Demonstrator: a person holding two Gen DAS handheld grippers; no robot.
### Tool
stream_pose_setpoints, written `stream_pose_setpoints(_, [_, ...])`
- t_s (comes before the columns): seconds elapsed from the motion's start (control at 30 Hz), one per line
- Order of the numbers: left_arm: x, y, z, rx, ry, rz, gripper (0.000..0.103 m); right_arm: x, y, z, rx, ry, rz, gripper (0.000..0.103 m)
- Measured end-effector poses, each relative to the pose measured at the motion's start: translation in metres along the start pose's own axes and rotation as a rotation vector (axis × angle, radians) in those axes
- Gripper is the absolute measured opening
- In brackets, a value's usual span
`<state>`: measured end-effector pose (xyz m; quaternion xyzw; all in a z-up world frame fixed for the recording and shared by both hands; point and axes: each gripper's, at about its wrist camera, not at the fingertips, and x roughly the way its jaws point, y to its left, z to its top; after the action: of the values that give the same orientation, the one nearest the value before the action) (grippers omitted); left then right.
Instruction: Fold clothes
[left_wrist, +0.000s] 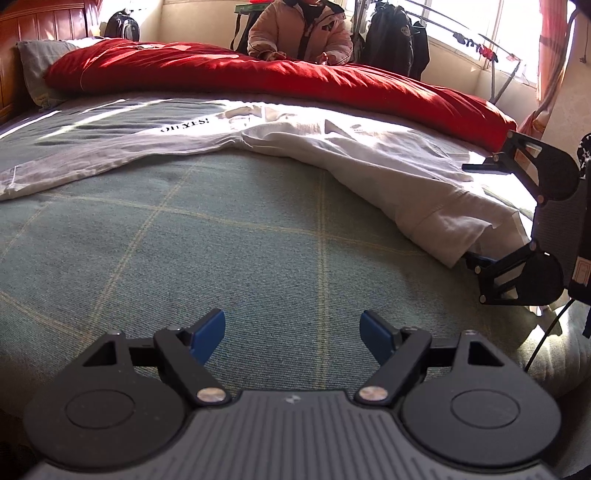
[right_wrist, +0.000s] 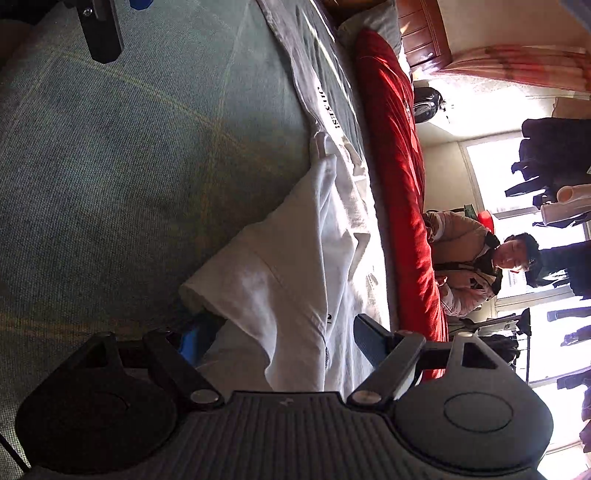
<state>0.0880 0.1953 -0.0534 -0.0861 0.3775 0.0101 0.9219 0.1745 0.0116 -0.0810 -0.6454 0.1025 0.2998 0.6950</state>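
Right wrist view: white garment is spread on the bed, its near folded edge between the spread, not-yet-pinching jaws of the right gripper; left gripper is held open over bare bed; pinching that edge is judged next.

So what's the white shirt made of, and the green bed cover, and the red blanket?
White shirt: looks like soft matte cotton; it creases limply and shows stitched hems. Green bed cover: seems a coarse woven cloth, with visible ribbed weave and pale yellow check lines. Red blanket: probably padded, smooth fabric; puffy, slightly shiny in sunlight.
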Motion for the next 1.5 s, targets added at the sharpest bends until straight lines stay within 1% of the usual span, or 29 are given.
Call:
stream_pose_setpoints(0.13, [0.0,-0.002,-0.001,0.017,0.001,-0.001,0.08,0.013,0.004,0.009,-0.032,-0.028,-0.082,0.085])
stream_pose_setpoints(0.2, [0.0,-0.003,-0.002,0.039,-0.005,-0.008,0.08,0.012,-0.005,0.013,0.0,-0.054,-0.126,0.085])
stream_pose_setpoints(0.23, [0.0,-0.003,-0.002,0.05,-0.004,-0.013,0.08,0.009,-0.013,0.014,0.042,-0.073,-0.131,0.085])
stream_pose_setpoints(0.3, [0.003,-0.005,-0.001,0.07,-0.003,-0.021,0.08,-0.003,-0.037,0.017,0.185,-0.125,-0.094,0.085])
stream_pose_setpoints(0.37, [0.007,-0.009,0.001,0.098,-0.008,-0.022,0.08,-0.011,-0.058,0.018,0.296,-0.157,-0.065,0.087])
stream_pose_setpoints(0.53, [0.015,-0.024,0.014,0.181,-0.053,-0.035,0.08,-0.017,-0.093,0.013,0.488,-0.202,0.017,0.088])
stream_pose_setpoints(0.63, [0.019,-0.033,0.023,0.213,-0.079,-0.041,0.08,-0.024,-0.116,0.008,0.615,-0.246,0.036,0.088])
stream_pose_setpoints(0.73, [0.02,-0.038,0.027,0.214,-0.095,-0.068,0.08,-0.03,-0.151,-0.003,0.812,-0.33,0.124,0.088])
stream_pose_setpoints(0.77, [0.021,-0.039,0.028,0.213,-0.097,-0.071,0.08,-0.029,-0.158,-0.005,0.853,-0.339,0.148,0.088])
stream_pose_setpoints(0.83, [0.022,-0.041,0.028,0.211,-0.097,-0.074,0.08,-0.024,-0.166,-0.009,0.905,-0.325,0.168,0.088])
stream_pose_setpoints(0.87, [0.024,-0.041,0.027,0.211,-0.093,-0.072,0.08,-0.019,-0.167,-0.01,0.914,-0.301,0.174,0.089])
stream_pose_setpoints(0.9, [0.025,-0.04,0.026,0.212,-0.091,-0.07,0.08,-0.013,-0.163,-0.011,0.904,-0.256,0.175,0.092])
stream_pose_setpoints(0.97, [0.028,-0.038,0.024,0.22,-0.091,-0.066,0.08,0.001,-0.154,-0.014,0.881,-0.167,0.182,0.093])
stream_pose_setpoints(1.07, [0.035,-0.041,0.021,0.266,-0.088,-0.013,0.08,0.019,-0.129,-0.026,0.845,-0.052,0.233,0.093])
stream_pose_setpoints(1.2, [0.038,-0.054,0.019,0.374,-0.089,0.006,0.08,0.02,-0.102,-0.048,0.86,0.034,0.294,0.093])
stream_pose_setpoints(1.3, [0.036,-0.071,0.015,0.474,-0.107,0.0,0.08,0.01,-0.091,-0.065,0.896,0.056,0.326,0.093])
stream_pose_setpoints(1.37, [0.036,-0.084,0.011,0.548,-0.123,-0.003,0.08,0.001,-0.087,-0.072,0.926,0.051,0.334,0.093])
stream_pose_setpoints(1.47, [0.044,-0.106,0.003,0.698,-0.139,0.046,0.08,-0.015,-0.083,-0.082,0.972,0.038,0.343,0.093])
stream_pose_setpoints(1.5, [0.044,-0.108,0.002,0.707,-0.13,0.052,0.08,-0.02,-0.082,-0.085,0.987,0.033,0.346,0.093])
